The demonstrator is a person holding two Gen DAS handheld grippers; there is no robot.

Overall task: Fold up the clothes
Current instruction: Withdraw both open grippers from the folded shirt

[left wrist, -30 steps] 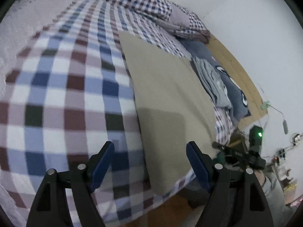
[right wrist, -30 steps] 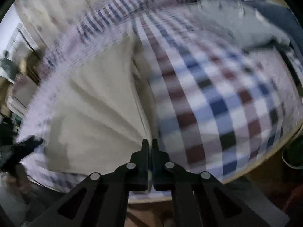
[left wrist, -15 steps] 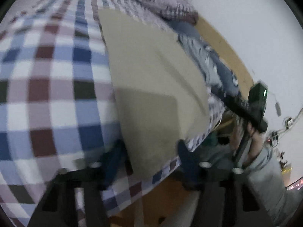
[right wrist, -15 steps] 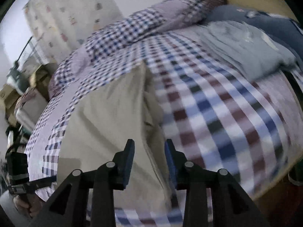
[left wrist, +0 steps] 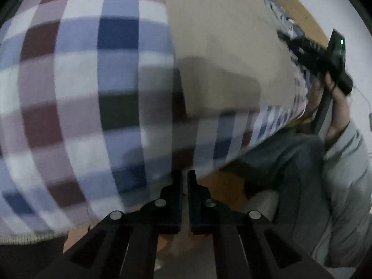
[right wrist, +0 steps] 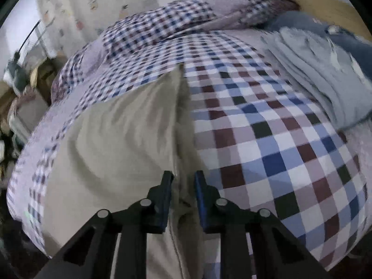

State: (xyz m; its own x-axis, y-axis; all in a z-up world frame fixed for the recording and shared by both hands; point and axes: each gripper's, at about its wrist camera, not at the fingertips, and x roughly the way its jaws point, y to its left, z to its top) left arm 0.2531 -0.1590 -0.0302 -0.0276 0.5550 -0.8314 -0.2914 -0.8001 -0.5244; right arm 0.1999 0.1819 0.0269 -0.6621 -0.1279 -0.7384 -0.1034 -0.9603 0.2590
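A tan cloth (right wrist: 121, 144) lies flat on a bed with a checked sheet (right wrist: 267, 144), near the bed's edge.

The right hand-held gripper (right wrist: 183, 181) sits low over the cloth's thick folded edge. Its two blue fingers (right wrist: 165, 200) are a little apart, one on each side of that edge — the fold runs up between them, but they are not pressed on it.

The left hand-held gripper (left wrist: 184, 179) is at the side of the bed, below the cloth (left wrist: 223, 53). Its fingers are almost together with only a thin gap, and nothing shows between them. The cloth lies up and to the right of it, well apart, with sheet (left wrist: 76, 88) in between.

Far off on the bed lies a grey garment (right wrist: 320, 81) beside a dark blue pillow (right wrist: 348, 39). In the left view the picture is blurry; a sleeve (left wrist: 344, 153) shows at the right.
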